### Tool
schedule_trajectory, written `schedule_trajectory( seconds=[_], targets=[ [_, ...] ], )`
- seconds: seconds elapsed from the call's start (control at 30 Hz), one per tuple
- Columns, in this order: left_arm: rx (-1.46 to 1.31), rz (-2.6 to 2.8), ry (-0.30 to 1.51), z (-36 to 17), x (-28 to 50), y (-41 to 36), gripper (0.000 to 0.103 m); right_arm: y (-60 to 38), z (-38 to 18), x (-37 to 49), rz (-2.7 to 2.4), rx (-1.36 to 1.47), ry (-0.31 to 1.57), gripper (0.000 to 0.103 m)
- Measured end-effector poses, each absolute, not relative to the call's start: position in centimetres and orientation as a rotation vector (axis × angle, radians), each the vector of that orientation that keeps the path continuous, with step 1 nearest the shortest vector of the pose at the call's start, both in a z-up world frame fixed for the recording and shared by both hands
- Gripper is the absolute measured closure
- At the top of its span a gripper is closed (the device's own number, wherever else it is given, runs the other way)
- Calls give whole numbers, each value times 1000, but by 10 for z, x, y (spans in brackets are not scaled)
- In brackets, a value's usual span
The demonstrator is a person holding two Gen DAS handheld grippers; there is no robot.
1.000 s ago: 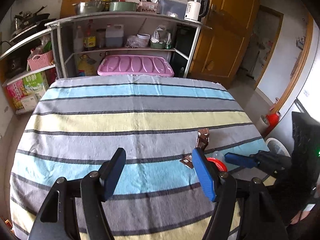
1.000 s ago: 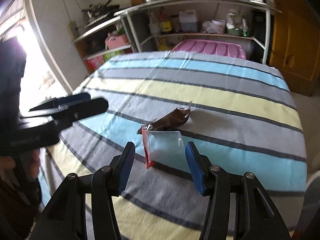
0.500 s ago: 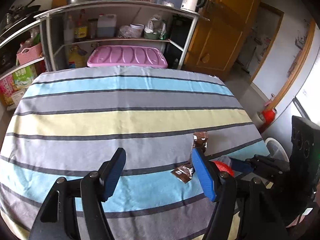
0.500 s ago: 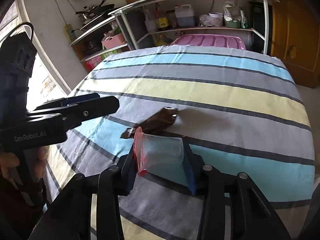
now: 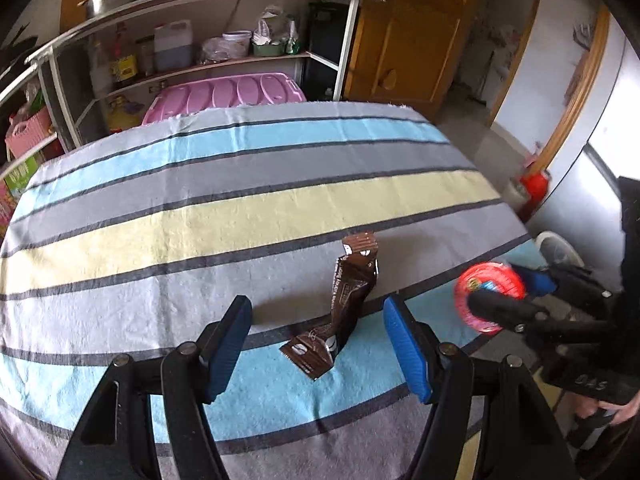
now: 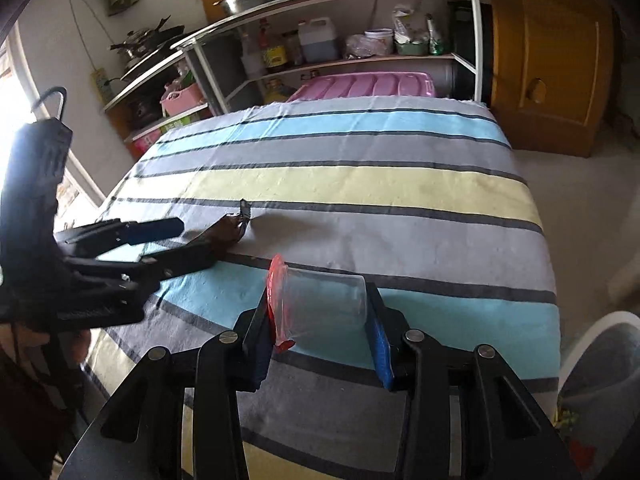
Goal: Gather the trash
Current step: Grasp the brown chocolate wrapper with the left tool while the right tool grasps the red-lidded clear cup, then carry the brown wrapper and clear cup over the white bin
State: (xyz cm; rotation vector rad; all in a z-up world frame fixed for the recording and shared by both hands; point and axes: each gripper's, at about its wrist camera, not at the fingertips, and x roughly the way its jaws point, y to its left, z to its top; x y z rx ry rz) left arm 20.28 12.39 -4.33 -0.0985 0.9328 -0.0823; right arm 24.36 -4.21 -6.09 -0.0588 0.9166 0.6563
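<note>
A brown snack wrapper (image 5: 352, 292) stands crumpled on the striped tablecloth (image 5: 240, 216). It sits between the blue pads of my left gripper (image 5: 316, 308), whose jaws are closing slightly without touching it. The right wrist view shows the same wrapper (image 6: 228, 228) at the tips of the left gripper (image 6: 192, 240). My right gripper (image 6: 316, 312) is shut on a clear plastic cup (image 6: 324, 300) with a red rim, held on its side just above the cloth. From the left wrist view the cup's red rim (image 5: 490, 280) faces me near the table's right edge.
A white bin (image 6: 600, 360) stands on the floor by the table's right side. Behind the table are a metal shelf rack (image 5: 200, 20) with bottles and pots, a pink lid (image 5: 224, 92) and a wooden cabinet (image 5: 400, 40). A red object (image 5: 532, 188) sits on the floor.
My right gripper closed on the cup and carried it off the cloth toward the right edge. My left gripper moved forward until the wrapper stood between its fingers.
</note>
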Motion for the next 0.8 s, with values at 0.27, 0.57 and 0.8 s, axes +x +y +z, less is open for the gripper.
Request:
schedule_trajectory(
  seconds=[0.27,0.57,0.8],
  targets=[
    [-41,-31,944,-44,206,115,68,-47,-59,243,659,-18,912,61],
    [-72,-25,945,-41,208,110,86,-57,-51,240,646,22,881,61],
    [-73,-47,917,-30,201,94,87,-73,-40,233,633,56,855,61]
  ],
)
